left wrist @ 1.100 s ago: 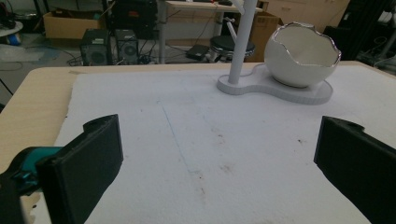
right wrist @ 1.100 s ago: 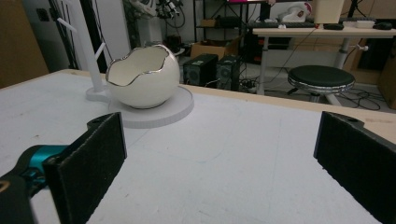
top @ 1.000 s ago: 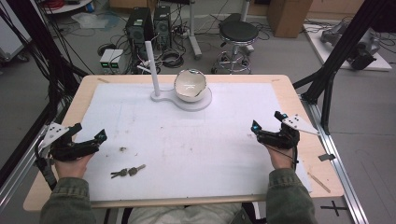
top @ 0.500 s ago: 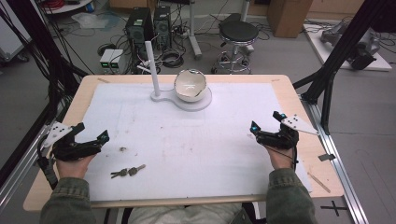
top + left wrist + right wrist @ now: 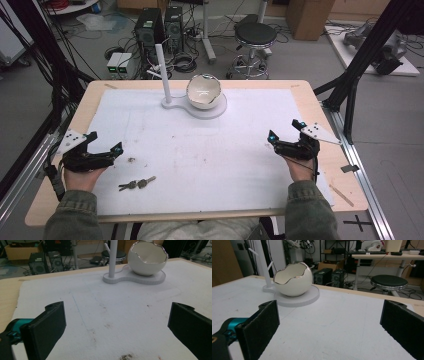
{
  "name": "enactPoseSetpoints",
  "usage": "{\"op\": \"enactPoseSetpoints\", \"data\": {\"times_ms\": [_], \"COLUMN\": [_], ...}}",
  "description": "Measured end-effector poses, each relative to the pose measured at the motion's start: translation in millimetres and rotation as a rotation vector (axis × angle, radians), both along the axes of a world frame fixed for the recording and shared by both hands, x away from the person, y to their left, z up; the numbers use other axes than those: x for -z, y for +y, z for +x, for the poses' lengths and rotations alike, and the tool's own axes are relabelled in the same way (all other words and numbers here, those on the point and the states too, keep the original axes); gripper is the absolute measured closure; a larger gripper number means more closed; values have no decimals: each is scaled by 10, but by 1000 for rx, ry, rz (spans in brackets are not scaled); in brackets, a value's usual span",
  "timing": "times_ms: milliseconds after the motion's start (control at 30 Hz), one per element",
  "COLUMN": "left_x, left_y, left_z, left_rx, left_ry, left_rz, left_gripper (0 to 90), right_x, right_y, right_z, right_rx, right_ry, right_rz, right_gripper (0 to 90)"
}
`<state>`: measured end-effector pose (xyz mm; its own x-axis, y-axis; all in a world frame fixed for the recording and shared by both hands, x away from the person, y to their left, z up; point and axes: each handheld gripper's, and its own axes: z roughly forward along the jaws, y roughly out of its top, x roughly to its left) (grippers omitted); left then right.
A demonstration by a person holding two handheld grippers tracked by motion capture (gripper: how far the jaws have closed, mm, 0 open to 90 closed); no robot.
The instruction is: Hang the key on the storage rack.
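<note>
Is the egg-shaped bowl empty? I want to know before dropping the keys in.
Empty as far as visible: the egg-shaped bowl shows bare white inside; its very bottom stays hidden. The keys lie on the mat.

Keys [image 5: 136,184] lie near the bench's [image 5: 320,110] front-left, just right of the left gripper [image 5: 105,148]. Far back at centre, the egg bowl [image 5: 203,92] sits on its stand [image 5: 212,109], post [image 5: 161,72] at its left.
</note>
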<state>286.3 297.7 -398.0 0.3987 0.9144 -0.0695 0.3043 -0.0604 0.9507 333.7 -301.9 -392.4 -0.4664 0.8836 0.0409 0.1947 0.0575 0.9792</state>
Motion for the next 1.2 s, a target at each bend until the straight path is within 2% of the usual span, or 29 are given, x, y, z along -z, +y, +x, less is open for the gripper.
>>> {"op": "enactPoseSetpoints", "data": {"times_ms": [300, 467, 600, 767, 833, 1100, 1200], "left_x": [-36, -91, -91, -88, -89, -105, -108], "left_y": [-67, -168, -211, -234, -247, -421, -464], "left_z": [8, 12, 23, 32, 38, 61, 67], "left_rx": [31, 71, 89, 104, 124, 185, 208], "left_ry": [9, 7, 20, 34, 46, 89, 100], "left_rz": [0, 20, 50, 60, 63, 152, 159], "left_gripper": [20, 20, 20, 20, 20, 20, 20], "right_x": [-1, -1, 1, 0, 1, 4, 4], "right_y": [1, 0, -1, -3, -4, 5, 6], "right_z": [-9, -9, -7, -8, -6, -6, -7], "right_rx": [2, 3, 2, 1, 0, -2, -5], "right_ry": [-1, -1, -2, -3, -4, 0, 0], "right_rz": [2, 2, -2, 0, -2, -1, -1], "right_gripper": [13, 13, 13, 13, 13, 13, 13]}}
